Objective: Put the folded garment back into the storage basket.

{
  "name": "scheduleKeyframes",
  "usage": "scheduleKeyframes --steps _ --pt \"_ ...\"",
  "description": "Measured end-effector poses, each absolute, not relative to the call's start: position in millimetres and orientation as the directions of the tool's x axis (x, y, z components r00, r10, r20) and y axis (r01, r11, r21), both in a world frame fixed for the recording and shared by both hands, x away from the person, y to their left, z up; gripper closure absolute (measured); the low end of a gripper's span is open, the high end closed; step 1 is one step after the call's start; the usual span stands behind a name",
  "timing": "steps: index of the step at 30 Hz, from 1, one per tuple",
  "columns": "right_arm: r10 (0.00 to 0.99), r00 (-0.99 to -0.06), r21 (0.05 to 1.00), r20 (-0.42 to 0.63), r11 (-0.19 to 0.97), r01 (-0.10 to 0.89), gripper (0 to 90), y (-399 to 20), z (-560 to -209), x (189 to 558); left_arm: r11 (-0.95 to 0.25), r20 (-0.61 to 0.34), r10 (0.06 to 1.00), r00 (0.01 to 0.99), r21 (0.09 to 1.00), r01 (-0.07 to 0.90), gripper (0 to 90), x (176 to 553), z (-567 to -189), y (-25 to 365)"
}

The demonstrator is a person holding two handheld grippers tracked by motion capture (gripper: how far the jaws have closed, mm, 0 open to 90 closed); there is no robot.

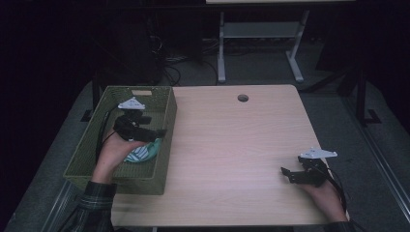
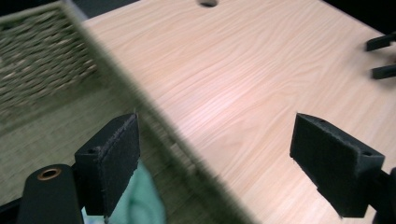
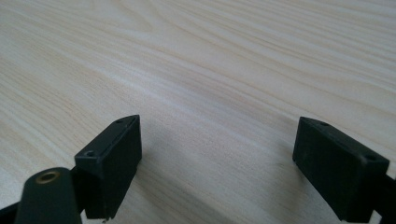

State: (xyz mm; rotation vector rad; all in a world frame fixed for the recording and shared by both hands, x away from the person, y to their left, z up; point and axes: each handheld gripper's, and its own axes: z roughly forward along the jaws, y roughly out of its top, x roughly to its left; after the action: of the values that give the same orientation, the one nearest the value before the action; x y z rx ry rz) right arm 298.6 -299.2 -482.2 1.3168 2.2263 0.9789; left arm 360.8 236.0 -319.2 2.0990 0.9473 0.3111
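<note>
The left gripper hangs over the green woven basket, jaws spread and empty. Below lies a teal-striped item, probably folded cloth, inside the basket. The right gripper rests idle on the counter, jaws spread.

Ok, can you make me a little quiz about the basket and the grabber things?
1. True or false: the green cloth lies inside the basket.
2. What is between the jaws of the left gripper?
A. the cloth
B. nothing
C. a cup
3. Fill in: the right gripper is over the bare wooden ____.

Key:
1. True.
2. B: its jaws stand wide apart over the basket's edge, the cloth below them.
3. table.
</note>
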Motion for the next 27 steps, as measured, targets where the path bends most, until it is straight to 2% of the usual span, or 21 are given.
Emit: scheduleKeyframes --steps 13,27 --pt "0.87 -0.492 0.725 0.03 0.32 0.61 15.1 -299 -482 299 -0.447 -0.076 0.651 0.755 0.766 0.462 15.3 352 -323 182" --pt "0.869 -0.494 0.725 0.03 0.321 0.609 15.0 -299 -482 299 -0.505 -0.064 0.563 0.824 0.762 0.405 15.3 340 -353 118"
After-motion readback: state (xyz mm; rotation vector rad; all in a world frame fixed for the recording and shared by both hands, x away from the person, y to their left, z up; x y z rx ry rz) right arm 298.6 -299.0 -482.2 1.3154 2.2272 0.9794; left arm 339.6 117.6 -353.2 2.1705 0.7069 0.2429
